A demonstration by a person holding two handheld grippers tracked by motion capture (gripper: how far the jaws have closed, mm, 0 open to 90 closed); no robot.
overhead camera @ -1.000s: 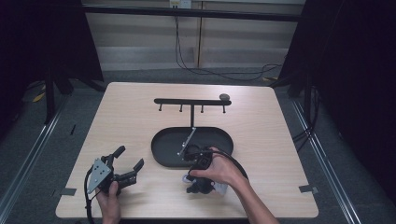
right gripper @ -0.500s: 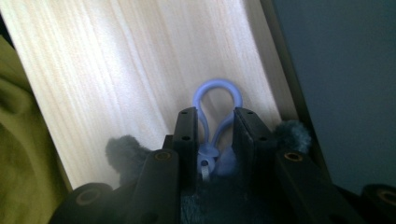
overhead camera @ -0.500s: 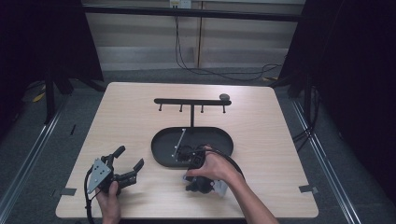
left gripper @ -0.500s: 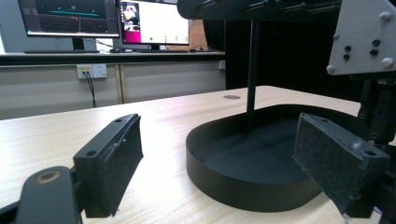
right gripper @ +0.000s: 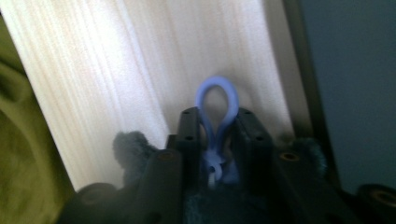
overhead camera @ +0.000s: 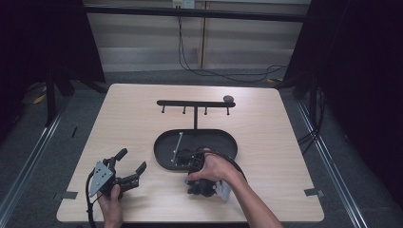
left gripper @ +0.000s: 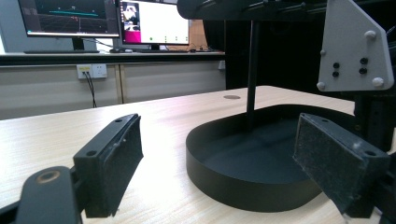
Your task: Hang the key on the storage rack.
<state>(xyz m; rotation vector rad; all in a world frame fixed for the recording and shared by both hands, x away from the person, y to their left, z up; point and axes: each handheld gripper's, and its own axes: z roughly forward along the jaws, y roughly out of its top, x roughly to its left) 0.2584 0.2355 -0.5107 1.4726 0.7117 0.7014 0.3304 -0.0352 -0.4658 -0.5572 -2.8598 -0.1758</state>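
Right gripper [right gripper: 217, 135] fingers pinch a blue loop [right gripper: 217, 100], probably for hanging on the hook rack [overhead camera: 194, 103], at the tray's [overhead camera: 164, 156] near edge. Left gripper [overhead camera: 124, 167] fingers spread wide, empty, idle near the counter's [overhead camera: 123, 118] near-left corner.

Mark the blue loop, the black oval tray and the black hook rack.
Blue flexible loop [right gripper: 217, 100], right gripper view, its rounded top.
Black oval tray [overhead camera: 221, 140], high view, bare floor at right.
Black T-shaped hook rack [overhead camera: 195, 103], high view, middle of crossbar.
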